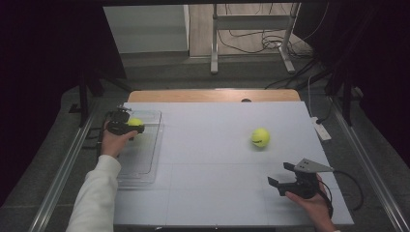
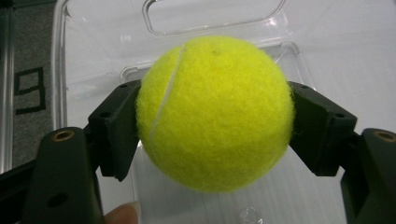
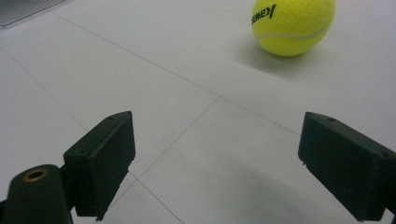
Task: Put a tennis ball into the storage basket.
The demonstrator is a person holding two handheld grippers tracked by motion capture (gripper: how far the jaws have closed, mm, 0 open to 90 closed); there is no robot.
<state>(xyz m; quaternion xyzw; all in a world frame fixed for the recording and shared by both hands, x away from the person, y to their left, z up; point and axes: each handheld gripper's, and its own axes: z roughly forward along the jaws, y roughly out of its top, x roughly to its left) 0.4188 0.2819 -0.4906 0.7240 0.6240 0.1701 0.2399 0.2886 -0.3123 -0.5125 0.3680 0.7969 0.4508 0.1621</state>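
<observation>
At the left of the high view, the left gripper (image 1: 126, 126) holds a tennis ball (image 2: 215, 112) over the clear plastic tray (image 1: 145, 166), its jaws clamped on the ball's sides. To finish well, I'd lower it close to the tray floor and open gently so it can't bounce out. A ball has no long axis; its seam runs near upright. The right gripper (image 1: 283, 175) rests lower right, jaws wide and empty, facing a second tennis ball (image 1: 260, 137) on the tabletop (image 1: 212, 159).
</observation>
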